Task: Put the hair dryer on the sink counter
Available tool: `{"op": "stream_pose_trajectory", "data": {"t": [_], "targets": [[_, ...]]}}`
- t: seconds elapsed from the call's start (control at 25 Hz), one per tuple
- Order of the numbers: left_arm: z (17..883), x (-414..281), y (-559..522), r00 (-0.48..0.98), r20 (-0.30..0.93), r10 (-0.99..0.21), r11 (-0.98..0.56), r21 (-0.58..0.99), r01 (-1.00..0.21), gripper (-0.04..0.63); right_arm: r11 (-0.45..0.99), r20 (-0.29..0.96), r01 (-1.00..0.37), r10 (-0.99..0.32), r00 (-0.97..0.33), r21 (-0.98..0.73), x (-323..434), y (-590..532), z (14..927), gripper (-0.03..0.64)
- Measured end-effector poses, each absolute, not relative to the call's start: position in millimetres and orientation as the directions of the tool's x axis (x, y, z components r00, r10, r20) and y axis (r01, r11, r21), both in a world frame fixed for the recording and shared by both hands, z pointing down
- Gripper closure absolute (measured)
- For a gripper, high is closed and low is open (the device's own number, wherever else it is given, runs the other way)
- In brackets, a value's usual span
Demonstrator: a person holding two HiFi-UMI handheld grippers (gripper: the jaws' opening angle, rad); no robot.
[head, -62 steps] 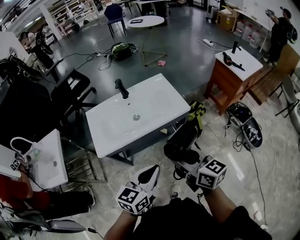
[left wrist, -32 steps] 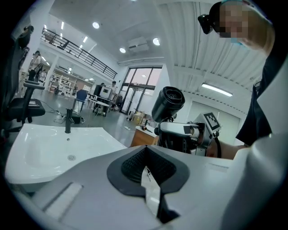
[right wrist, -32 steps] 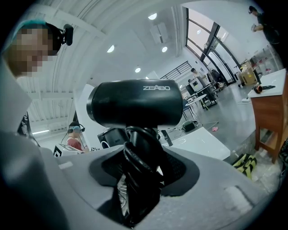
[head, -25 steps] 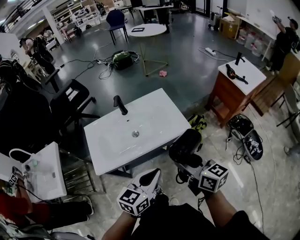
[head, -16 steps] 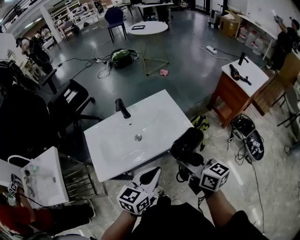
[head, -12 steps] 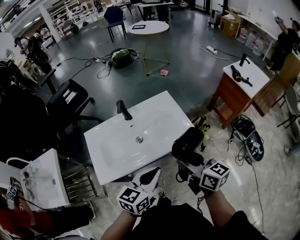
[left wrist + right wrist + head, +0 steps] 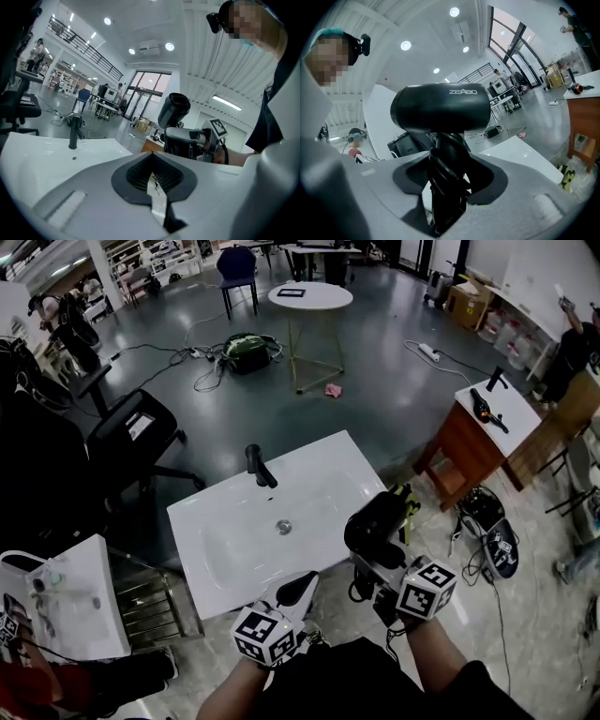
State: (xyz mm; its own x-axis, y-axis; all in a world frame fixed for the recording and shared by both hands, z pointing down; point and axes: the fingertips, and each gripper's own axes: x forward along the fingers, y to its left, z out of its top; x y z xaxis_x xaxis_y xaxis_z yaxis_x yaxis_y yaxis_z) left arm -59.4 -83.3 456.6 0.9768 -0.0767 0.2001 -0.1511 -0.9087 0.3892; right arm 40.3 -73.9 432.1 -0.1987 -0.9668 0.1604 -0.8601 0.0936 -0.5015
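The black hair dryer (image 7: 375, 519) stands upright off the front right corner of the white sink counter (image 7: 323, 479), above the floor. My right gripper (image 7: 371, 562) is shut on its handle, which has the cord wound round it. In the right gripper view the dryer's barrel (image 7: 440, 112) fills the middle above the gripper (image 7: 446, 185). My left gripper (image 7: 302, 587) hangs at the counter's front edge, shut and holding nothing. The left gripper view shows its jaws (image 7: 154, 180) closed, with the hair dryer (image 7: 173, 110) to the right and the counter (image 7: 47, 145) to the left.
A black faucet (image 7: 260, 465) and a drain (image 7: 283, 527) sit on the counter. A wooden cabinet with a second sink (image 7: 497, 413) stands to the right, a small white basin (image 7: 70, 610) to the left, and a black chair (image 7: 141, 432) behind. Cables and bags lie on the floor.
The sink counter has come closer to both grippers. The hair dryer stays gripped in the right gripper, now near the counter's front right corner.
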Motion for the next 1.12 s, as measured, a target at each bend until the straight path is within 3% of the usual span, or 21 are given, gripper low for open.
{"op": "stream_pose_trajectory", "data": {"t": [0.56,1.12], "targets": [[462,-74,-116,0.963,0.197,-0.182,-0.882,0.401,-0.249,0.592,0.183,0.156,-0.856,-0.944,-0.289,-0.483,43,-136,425,0.407],[448,-13,-137,0.903,0.215,-0.372,-0.821,0.377,-0.428,0.592,0.354,0.175,-0.817,-0.864,-0.472,-0.456,108,-182,419,0.407]]}}
